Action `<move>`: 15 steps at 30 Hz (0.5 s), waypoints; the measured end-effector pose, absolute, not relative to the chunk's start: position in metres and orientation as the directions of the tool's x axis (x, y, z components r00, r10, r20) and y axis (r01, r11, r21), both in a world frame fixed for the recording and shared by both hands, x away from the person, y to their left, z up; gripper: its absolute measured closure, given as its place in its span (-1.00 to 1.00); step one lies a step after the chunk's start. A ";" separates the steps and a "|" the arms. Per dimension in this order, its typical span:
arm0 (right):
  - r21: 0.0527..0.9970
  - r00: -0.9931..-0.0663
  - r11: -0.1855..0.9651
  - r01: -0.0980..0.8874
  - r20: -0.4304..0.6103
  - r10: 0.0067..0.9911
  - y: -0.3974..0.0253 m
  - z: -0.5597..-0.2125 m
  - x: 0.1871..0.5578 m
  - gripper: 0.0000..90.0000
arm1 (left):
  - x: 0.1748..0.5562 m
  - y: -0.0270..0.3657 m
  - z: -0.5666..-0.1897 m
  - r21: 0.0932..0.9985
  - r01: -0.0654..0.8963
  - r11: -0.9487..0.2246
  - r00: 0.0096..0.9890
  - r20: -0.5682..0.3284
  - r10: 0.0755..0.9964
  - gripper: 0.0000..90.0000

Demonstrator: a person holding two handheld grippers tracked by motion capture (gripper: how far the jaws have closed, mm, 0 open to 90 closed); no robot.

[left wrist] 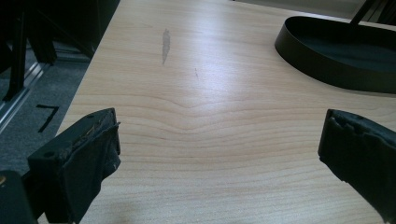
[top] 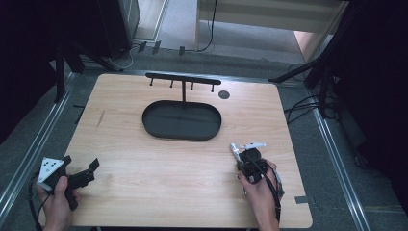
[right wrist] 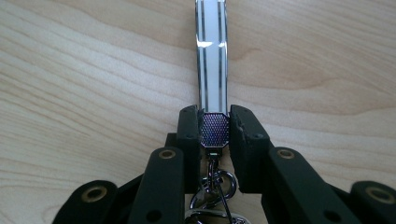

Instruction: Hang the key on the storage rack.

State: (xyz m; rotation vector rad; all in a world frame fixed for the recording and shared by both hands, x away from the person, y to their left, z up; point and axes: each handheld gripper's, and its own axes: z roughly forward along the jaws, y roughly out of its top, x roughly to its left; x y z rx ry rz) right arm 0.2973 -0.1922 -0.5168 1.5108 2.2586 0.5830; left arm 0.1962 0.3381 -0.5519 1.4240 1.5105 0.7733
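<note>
My right gripper (right wrist: pixel 214 122) is shut on the dark, dotted metal end of a keychain (right wrist: pixel 214 129). Its white strap with dark stripes (right wrist: pixel 211 51) runs forward from the jaws, just above or on the wooden table, and a metal ring (right wrist: pixel 212 186) hangs behind them. In the high view that gripper (top: pixel 239 158) is at the table's front right with the keychain (top: pixel 234 150) poking out toward the far side. My left gripper (top: pixel 81 162) is held at the front left edge, open (left wrist: pixel 219 126), with nothing between its jaws.
A black oval tray (top: pixel 154 127) sits at the middle back of the table, with a black rack of short pegs (top: pixel 183 79) rising behind it. The tray's rim (left wrist: pixel 327 70) lies ahead and to the right of the left gripper. A small grey disc (top: pixel 223 94) lies near the back right.
</note>
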 end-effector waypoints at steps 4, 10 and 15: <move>0.579 -0.363 0.329 0.746 -0.062 0.930 -0.193 -0.517 0.293 0.68 | 0.196 0.338 -0.552 0.895 0.423 0.144 0.061 -0.186 0.981 -1.00; 0.599 -0.364 0.324 0.733 -0.057 0.930 -0.192 -0.516 0.290 0.68 | 0.196 0.338 -0.552 0.894 0.423 0.144 0.061 -0.187 0.981 -1.00; 0.587 -0.364 0.315 0.745 -0.037 0.931 -0.193 -0.516 0.291 0.68 | 0.196 0.338 -0.552 0.895 0.424 0.143 0.061 -0.186 0.981 -1.00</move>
